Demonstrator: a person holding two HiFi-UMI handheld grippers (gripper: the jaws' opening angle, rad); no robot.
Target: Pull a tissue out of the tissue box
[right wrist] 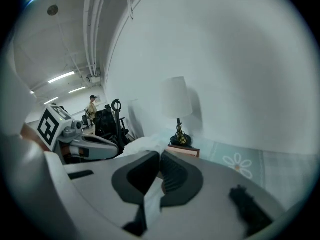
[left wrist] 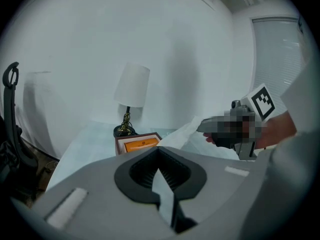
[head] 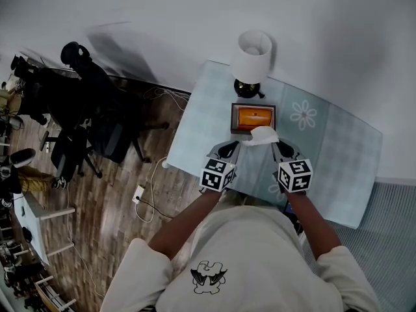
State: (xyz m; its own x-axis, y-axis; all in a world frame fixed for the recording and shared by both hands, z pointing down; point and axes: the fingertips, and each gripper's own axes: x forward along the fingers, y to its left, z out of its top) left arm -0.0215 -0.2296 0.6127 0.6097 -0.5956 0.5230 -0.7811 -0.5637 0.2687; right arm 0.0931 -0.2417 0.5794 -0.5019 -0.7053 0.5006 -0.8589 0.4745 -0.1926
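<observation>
Just this side of the tissue box [head: 253,117], on its left, the left gripper [head: 228,149] is pinching one end of the soft, crinkly white tissue [head: 262,135], with its jaws pressed together. The tissue is hanging over the box's near edge and stretching sideways, while the box, flat with a brown frame and an orange top, is lying straight ahead of both grippers. On the box's near right, the right gripper [head: 281,149] is squeezing the other end tight, closest to the bunched part.
</observation>
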